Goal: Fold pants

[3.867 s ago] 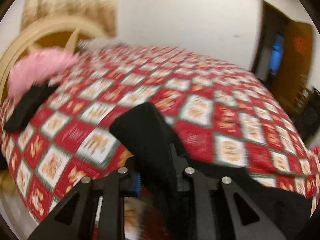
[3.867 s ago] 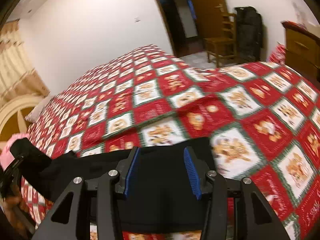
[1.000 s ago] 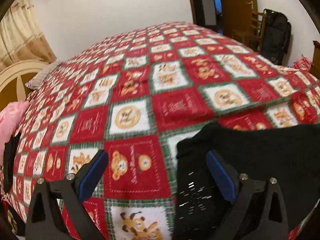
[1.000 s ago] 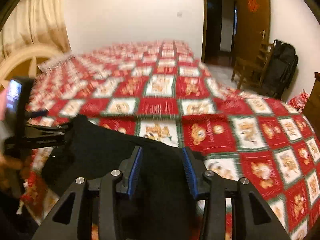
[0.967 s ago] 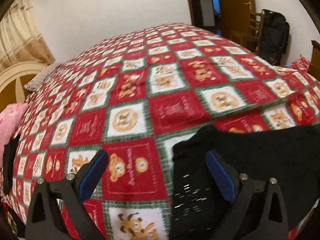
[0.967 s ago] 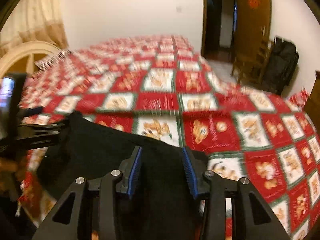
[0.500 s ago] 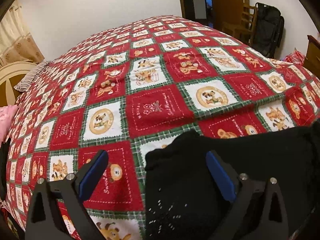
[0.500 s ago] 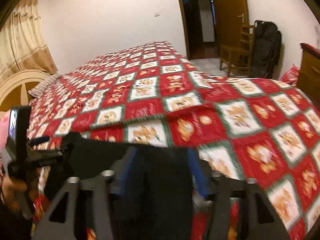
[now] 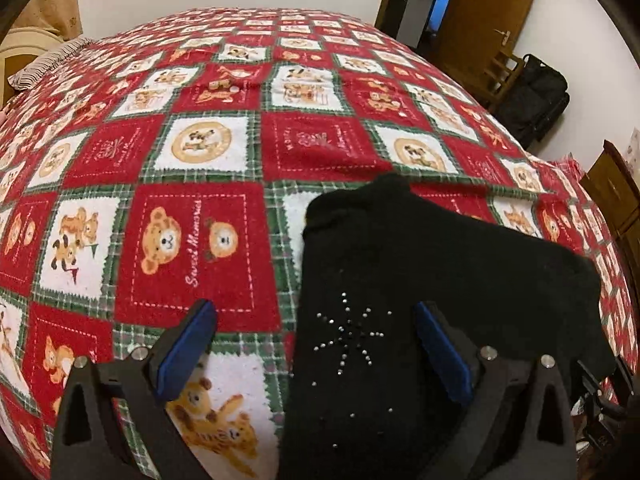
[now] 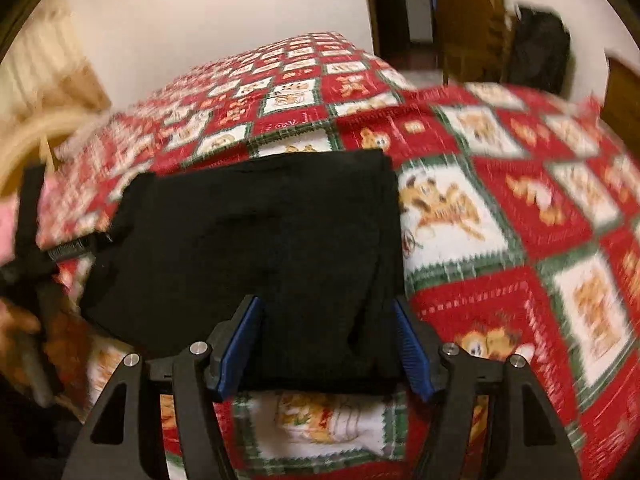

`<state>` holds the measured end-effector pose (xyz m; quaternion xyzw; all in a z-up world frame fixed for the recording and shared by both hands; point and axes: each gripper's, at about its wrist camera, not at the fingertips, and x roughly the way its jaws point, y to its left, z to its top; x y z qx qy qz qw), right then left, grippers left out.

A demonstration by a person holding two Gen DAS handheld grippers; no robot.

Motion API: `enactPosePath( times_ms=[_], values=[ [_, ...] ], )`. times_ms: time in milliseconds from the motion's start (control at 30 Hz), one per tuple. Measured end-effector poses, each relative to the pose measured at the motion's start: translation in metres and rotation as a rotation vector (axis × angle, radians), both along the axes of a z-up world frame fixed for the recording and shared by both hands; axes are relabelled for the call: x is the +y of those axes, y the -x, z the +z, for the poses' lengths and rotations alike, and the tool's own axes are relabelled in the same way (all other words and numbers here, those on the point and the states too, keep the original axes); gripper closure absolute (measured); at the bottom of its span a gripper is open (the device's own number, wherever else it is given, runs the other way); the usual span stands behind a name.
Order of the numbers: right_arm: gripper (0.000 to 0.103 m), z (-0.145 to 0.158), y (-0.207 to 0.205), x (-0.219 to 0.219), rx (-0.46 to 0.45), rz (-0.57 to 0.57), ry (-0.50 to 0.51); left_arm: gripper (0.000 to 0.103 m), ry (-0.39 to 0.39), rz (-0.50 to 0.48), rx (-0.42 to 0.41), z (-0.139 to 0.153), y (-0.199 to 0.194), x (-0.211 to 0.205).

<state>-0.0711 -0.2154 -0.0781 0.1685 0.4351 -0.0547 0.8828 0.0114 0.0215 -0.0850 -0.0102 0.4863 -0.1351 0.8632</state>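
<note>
The black pants [image 9: 420, 276] lie folded into a compact rectangle on the red bear-print bedspread [image 9: 192, 224], with a rhinestone star on top. My left gripper [image 9: 316, 340] is open wide over the pants' left edge and holds nothing. In the right wrist view the pants [image 10: 264, 240] lie flat, and my right gripper [image 10: 328, 344] is open, its blue pads on either side of the near right part of the fold. The left gripper [image 10: 36, 248] and the hand holding it show at the far left of that view.
The bed fills both views. A striped pillow [image 9: 44, 64] lies at its far left. A wooden door [image 9: 480, 12], a chair [image 9: 500, 76] and a black bag [image 9: 536, 96] stand beyond the bed at the right. A wooden cabinet [image 9: 616, 196] is at the right edge.
My right gripper has opened and let go of the pants, which now lie flat. My left gripper, shut on them 3.9 s ago, is open and has come closer and lower.
</note>
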Motion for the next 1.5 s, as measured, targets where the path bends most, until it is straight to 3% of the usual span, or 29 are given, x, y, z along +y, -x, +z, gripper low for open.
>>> enactPosePath(
  times_ms=[267, 367, 400, 533, 600, 700, 1133, 1267, 1500],
  values=[
    [0.038, -0.005, -0.013, 0.008, 0.028, 0.023, 0.035, 0.000, 0.015, -0.011, 0.012, -0.002, -0.003, -0.003],
    [0.059, -0.001, -0.013, 0.005, 0.021, 0.039, 0.009, 0.001, 0.037, 0.001, -0.004, -0.002, -0.002, -0.005],
    [0.066, 0.001, -0.012, 0.005, 0.017, 0.044, -0.002, 0.008, 0.052, -0.006, -0.011, -0.002, 0.000, -0.005],
    [0.073, 0.007, -0.016, 0.009, 0.015, 0.058, 0.008, 0.062, 0.153, -0.070, -0.013, 0.005, 0.008, -0.007],
    [0.074, 0.013, -0.014, 0.006, -0.006, 0.044, -0.023, 0.076, 0.171, -0.084, 0.000, 0.007, 0.007, -0.008],
    [0.075, 0.027, -0.011, 0.010, -0.054, 0.054, -0.028, 0.083, 0.215, -0.069, 0.023, 0.011, 0.006, -0.005],
    [0.076, 0.072, -0.026, 0.034, -0.156, 0.163, 0.040, 0.087, 0.301, -0.077, -0.042, 0.053, 0.012, 0.006],
    [0.076, 0.091, -0.047, 0.057, -0.213, 0.250, 0.077, 0.087, 0.311, -0.027, -0.106, 0.074, 0.009, 0.029],
    [0.076, 0.096, -0.106, 0.103, -0.235, 0.395, 0.080, 0.087, 0.308, 0.119, -0.179, 0.094, -0.002, 0.091]
  ],
)
